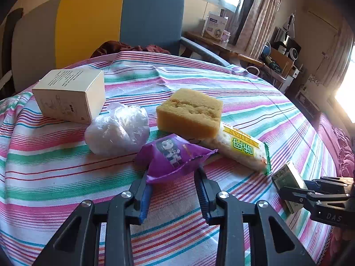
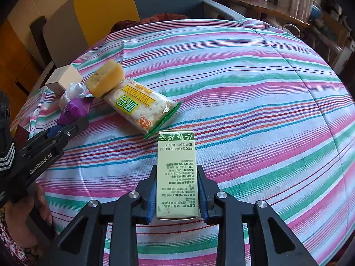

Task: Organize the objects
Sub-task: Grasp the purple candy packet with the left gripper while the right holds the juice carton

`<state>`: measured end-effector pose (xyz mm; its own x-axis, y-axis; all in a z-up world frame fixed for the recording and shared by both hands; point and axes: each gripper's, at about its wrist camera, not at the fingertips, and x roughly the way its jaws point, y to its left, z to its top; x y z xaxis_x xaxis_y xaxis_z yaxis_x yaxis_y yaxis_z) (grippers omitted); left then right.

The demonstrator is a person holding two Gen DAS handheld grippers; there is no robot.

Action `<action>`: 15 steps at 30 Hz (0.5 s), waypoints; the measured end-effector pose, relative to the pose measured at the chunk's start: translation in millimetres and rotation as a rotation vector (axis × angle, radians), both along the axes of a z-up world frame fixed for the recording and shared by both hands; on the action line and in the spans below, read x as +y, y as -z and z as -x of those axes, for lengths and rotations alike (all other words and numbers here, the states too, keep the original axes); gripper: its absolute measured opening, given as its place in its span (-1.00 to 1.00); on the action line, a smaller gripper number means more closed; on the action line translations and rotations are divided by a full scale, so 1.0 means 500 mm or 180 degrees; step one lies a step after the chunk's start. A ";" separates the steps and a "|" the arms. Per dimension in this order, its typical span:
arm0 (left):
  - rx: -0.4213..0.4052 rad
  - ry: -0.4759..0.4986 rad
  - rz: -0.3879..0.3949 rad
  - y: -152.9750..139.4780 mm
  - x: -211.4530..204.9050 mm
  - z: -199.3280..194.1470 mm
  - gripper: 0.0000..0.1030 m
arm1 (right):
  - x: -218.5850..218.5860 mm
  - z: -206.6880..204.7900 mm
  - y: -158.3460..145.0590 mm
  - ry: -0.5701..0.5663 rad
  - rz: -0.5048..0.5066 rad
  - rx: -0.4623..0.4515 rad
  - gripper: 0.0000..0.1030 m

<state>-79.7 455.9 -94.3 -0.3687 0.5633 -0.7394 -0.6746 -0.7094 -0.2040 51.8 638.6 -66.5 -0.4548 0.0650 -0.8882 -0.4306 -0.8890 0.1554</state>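
Left wrist view first: the left gripper point(image 1: 172, 177) has its fingers spread, one on each side of the near edge of the purple snack packet point(image 1: 175, 157), which lies on the striped tablecloth point(image 1: 55, 173); whether the pads touch the wrapper, I cannot tell. Just beyond the packet sits a yellow sponge block point(image 1: 190, 113), resting partly on a Weidan cracker pack point(image 1: 241, 150) that runs off to the right. Left of the sponge is a crumpled clear plastic bag point(image 1: 117, 128), and behind that a beige carton point(image 1: 71, 95) lying on its side (printed text on its top face). At the right edge, the right gripper point(image 1: 310, 190) pokes in, with the green-and-cream box point(image 1: 286, 177) between its fingers.

Over to the right wrist view: the right gripper point(image 2: 177, 190) is pinching the green-and-cream box point(image 2: 176, 173), blue pads pressed against both long sides, printed face up. The box's far end lies just beside the green end seal of the cracker pack point(image 2: 137, 108). Up left cluster the sponge block point(image 2: 105, 79), plastic bag point(image 2: 72, 93), beige carton point(image 2: 63, 79) and purple packet point(image 2: 74, 110), with the left gripper point(image 2: 64, 130) reaching in at the packet.
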 end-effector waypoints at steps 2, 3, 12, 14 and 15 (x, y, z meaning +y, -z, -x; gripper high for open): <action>0.0043 0.0009 0.0006 -0.004 -0.004 -0.007 -0.30 | 0.000 0.000 0.000 0.0000 0.0004 -0.0001 -0.39; 0.0062 0.0025 -0.0002 -0.005 -0.007 -0.012 -0.30 | 0.000 0.000 0.000 0.0001 0.0003 0.0000 -0.39; 0.0273 0.0255 0.0041 -0.021 -0.013 -0.064 -0.30 | -0.001 0.002 0.001 0.0000 0.0005 0.0003 -0.39; 0.0322 0.0193 0.0096 -0.028 -0.009 -0.066 -0.11 | -0.001 0.002 0.000 -0.0001 0.0004 0.0003 -0.39; 0.0301 0.0154 0.0071 -0.031 -0.009 -0.063 -0.07 | 0.000 0.002 0.000 0.0000 0.0008 0.0004 -0.39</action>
<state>-48.5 451.5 -78.7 -0.4102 0.5658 -0.7153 -0.7236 -0.6793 -0.1224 50.8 638.3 -66.5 -0.4558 0.0627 -0.8879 -0.4305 -0.8886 0.1583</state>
